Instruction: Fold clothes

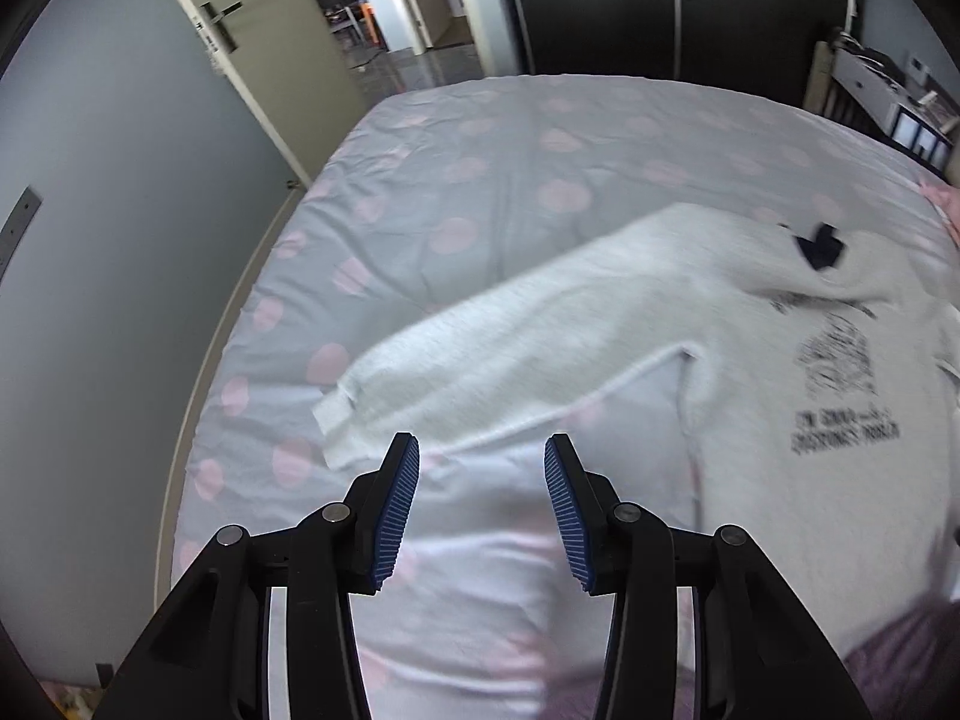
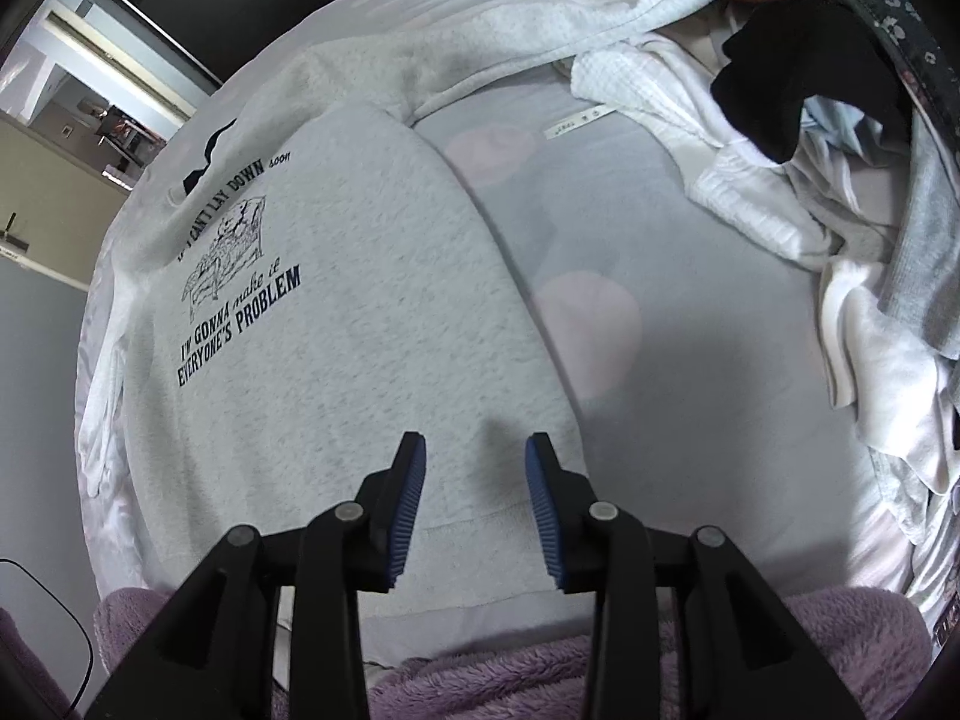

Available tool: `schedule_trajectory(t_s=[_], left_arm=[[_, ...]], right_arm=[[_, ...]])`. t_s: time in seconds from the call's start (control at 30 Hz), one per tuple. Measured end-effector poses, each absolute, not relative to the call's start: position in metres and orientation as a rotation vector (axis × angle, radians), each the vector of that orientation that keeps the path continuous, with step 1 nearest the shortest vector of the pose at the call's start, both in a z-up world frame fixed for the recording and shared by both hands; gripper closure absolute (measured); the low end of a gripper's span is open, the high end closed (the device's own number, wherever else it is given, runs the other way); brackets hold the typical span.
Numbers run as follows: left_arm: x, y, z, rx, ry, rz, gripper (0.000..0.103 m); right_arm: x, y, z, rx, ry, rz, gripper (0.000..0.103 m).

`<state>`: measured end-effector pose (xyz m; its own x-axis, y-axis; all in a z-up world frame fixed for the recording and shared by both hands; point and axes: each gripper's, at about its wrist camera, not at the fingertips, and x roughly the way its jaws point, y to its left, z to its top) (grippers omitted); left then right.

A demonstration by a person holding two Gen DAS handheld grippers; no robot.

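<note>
Grey printed sweatshirt (image 2: pixel 336 312) lies flat, print up, on bed (image 1: pixel 456 180) ahead of both hand-held grippers; sleeve (image 1: pixel 510 348) spread ahead of left hand-held gripper (image 1: pixel 482 462), jaws apart, empty; right hand-held gripper (image 2: pixel 475 456) likewise agape over hem; no fold visible; unsorted clothes pile (image 2: pixel 840 210) right of it awaits folding.

A spotted bedsheet (image 1: pixel 480 180), an open door (image 1: pixel 252 54), a dark wardrobe (image 1: pixel 600 6) and a purple fleece blanket (image 2: pixel 480 678).

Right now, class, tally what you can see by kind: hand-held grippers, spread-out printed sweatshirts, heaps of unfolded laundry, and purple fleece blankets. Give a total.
Hand-held grippers: 2 (left hand-held gripper, right hand-held gripper)
Printed grey sweatshirt: 1
Heap of unfolded laundry: 1
Purple fleece blanket: 1
Total: 5
</note>
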<state>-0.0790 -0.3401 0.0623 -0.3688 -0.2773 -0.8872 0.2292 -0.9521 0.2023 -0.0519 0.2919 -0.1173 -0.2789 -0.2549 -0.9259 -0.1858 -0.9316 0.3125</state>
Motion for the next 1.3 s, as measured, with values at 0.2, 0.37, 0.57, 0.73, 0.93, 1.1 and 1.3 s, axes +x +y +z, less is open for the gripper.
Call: schedule_trajectory(t_s=[0.2, 0.37, 0.57, 0.73, 0.93, 1.1, 1.3], left_arm=[[-0.025, -0.268, 0.095, 1.556, 0.035, -2.478, 0.057], [0.004, -0.205, 0.100, 1.549, 0.074, -2.577, 0.047], [-0.009, -0.155, 0.026, 1.654, -0.126, -2.571, 0.045], [-0.009, -0.163, -0.077, 1.852, -0.121, -2.459, 0.045], [-0.008, -0.191, -0.168, 1.993, 0.053, -2.322, 0.045], [-0.001, -0.186, -0.196, 2.023, 0.081, -2.321, 0.044], [0.007, -0.184, -0.216, 2.033, 0.184, -2.262, 0.036]], right_arm=[[-0.054, 0.294, -0.131, 1.800, -0.583, -2.357, 0.069], [-0.054, 0.298, -0.136, 1.739, -0.584, -2.332, 0.063], [-0.040, 0.315, -0.142, 1.701, -0.586, -2.319, 0.052], [-0.037, 0.336, -0.149, 1.674, -0.712, -2.343, 0.048], [-0.035, 0.336, -0.164, 1.754, -0.745, -2.340, 0.042], [-0.038, 0.334, -0.182, 1.854, -0.734, -2.301, 0.042], [-0.043, 0.318, -0.189, 1.902, -0.617, -2.293, 0.038]])
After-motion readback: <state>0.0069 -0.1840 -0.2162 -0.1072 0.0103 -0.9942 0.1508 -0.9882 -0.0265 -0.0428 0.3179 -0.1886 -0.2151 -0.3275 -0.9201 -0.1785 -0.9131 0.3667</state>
